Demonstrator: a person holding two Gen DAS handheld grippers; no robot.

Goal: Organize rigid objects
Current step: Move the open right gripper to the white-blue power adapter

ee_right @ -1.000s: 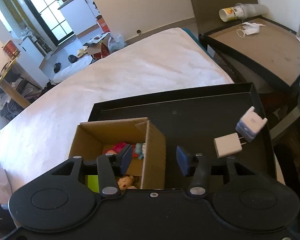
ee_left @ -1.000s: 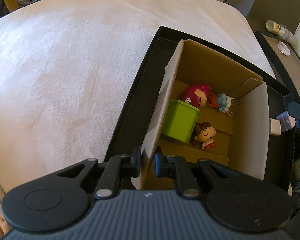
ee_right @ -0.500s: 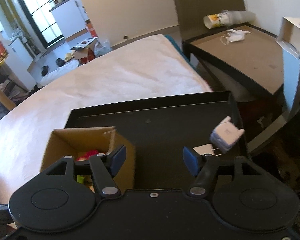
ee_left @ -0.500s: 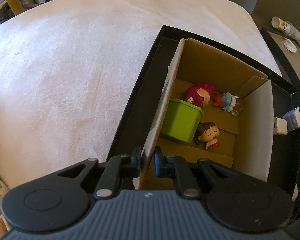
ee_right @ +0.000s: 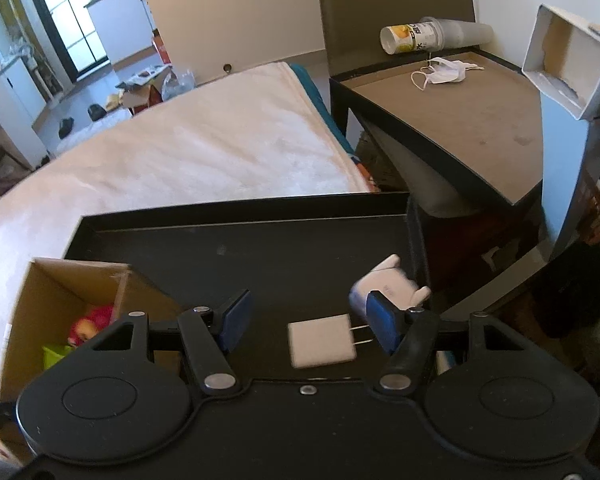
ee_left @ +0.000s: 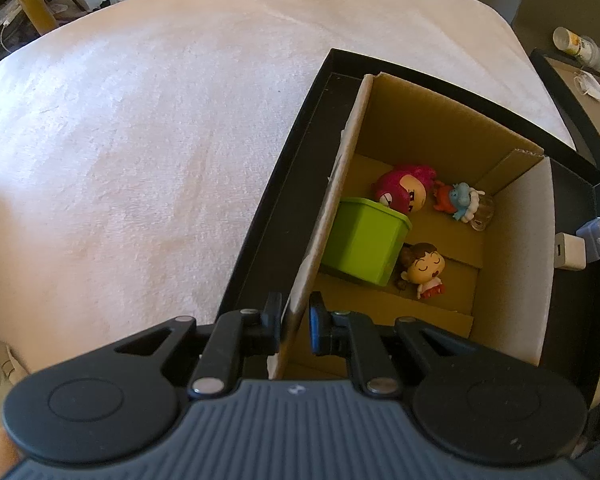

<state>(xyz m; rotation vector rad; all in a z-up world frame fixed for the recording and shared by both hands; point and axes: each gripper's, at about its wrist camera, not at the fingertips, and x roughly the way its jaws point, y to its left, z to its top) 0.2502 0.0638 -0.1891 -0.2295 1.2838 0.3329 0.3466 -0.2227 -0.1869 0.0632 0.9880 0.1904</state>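
Left gripper (ee_left: 295, 318) pinches the wall of a cardboard box (ee_left: 508, 248) holding three figurines and one green tub (ee_left: 364, 240); right gripper (ee_right: 306, 320) hangs open above two chargers on the black tray (ee_right: 260, 248).

A lived-in home, bedroom opening onto a kitchen area.

A bed (ee_right: 228, 148) with a pale fleecy blanket (ee_left: 140, 140) fills the room, a dark side table (ee_right: 460, 120) beside it carrying a tipped cup (ee_right: 412, 38) and a face mask (ee_right: 444, 72). Beyond are white cabinets (ee_right: 116, 20), tall windows (ee_right: 64, 20), and shoes (ee_right: 96, 112) on the floor.
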